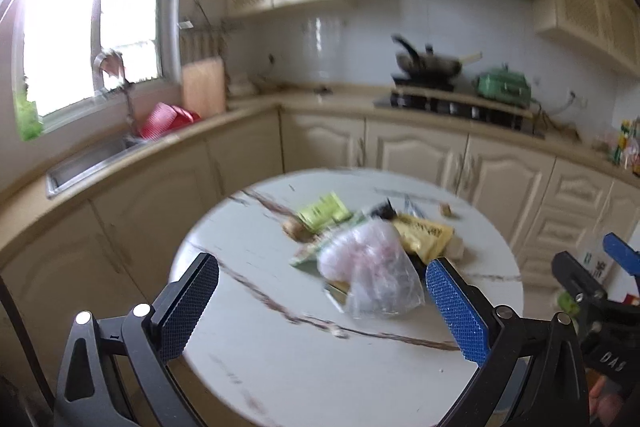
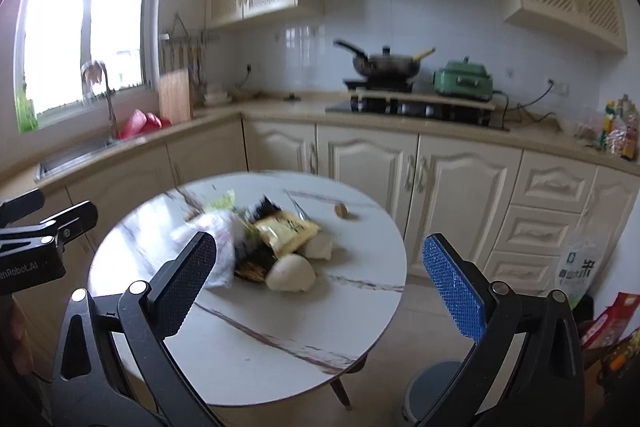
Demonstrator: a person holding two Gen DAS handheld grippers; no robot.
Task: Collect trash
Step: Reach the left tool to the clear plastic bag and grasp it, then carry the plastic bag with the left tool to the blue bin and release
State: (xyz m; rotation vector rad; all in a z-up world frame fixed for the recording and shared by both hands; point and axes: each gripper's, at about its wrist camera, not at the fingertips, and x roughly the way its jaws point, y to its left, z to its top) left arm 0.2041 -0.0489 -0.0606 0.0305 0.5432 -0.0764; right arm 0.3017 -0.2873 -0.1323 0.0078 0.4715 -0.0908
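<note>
A pile of trash lies on the round white marble table (image 1: 280, 367): a clear plastic bag (image 1: 374, 269), a yellow wrapper (image 1: 424, 237), a green packet (image 1: 324, 211) and small scraps. In the right wrist view the table (image 2: 280, 355) holds the same pile, with the yellow wrapper (image 2: 286, 229), the plastic bag (image 2: 222, 239) and a white eggshell-like piece (image 2: 290, 273). My left gripper (image 1: 322, 297) is open and empty, above the table's near side, just short of the bag. My right gripper (image 2: 320, 279) is open and empty, above the table's near right edge.
Cream kitchen cabinets (image 2: 440, 179) run behind the table, with a sink (image 1: 92, 155) on the left and a stove with a wok (image 2: 386, 65). A grey bin lid (image 2: 434, 385) sits on the floor below the table's right edge. Bags (image 2: 580, 263) stand at right.
</note>
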